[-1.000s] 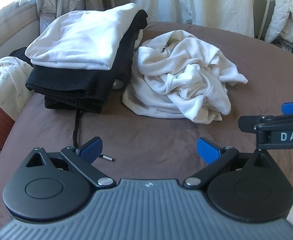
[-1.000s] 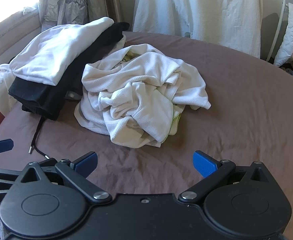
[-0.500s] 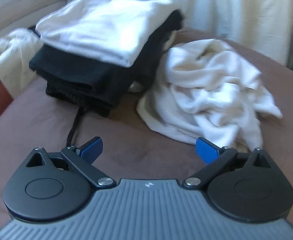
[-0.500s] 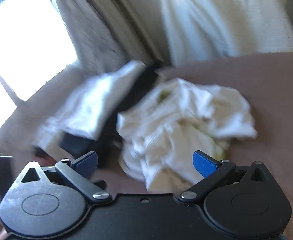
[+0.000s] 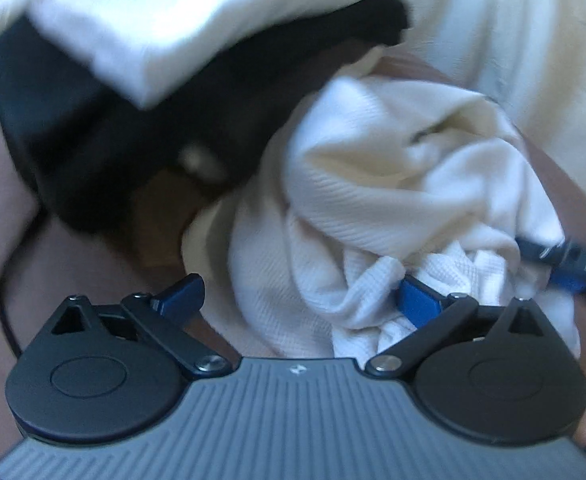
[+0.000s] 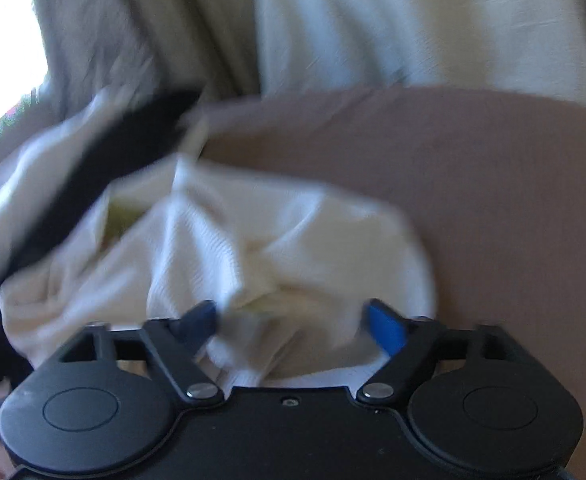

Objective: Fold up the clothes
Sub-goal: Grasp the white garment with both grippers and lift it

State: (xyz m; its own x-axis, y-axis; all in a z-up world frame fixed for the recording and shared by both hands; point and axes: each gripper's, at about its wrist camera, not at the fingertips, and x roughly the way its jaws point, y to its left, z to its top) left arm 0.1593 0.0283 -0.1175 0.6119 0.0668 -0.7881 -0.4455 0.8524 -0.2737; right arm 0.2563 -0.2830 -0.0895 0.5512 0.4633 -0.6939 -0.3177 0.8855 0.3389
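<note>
Both my claws are down in the laundry now, and the pictures are smeared with blur. My left gripper (image 5: 299, 300) has its blue fingers spread wide, one finger over the brown bed cover (image 5: 73, 264), the other nosing against the folds of the crumpled white waffle-knit shirt (image 5: 373, 184), with nothing pinched between them. My right gripper (image 6: 293, 320) sits at the near edge of that same shirt (image 6: 253, 248); its jaws have just been closing in, a bunch of the white knit lies between the fingers, but the pads stand apart from it, not clamped. The shirt is heaped on the brown cover (image 6: 493, 200), just beside the folded stack: a white folded garment (image 5: 173, 20) on top of black folded clothes (image 5: 93, 140). From the left view, the tip of my right gripper pokes into the shirt at the right edge.
</note>
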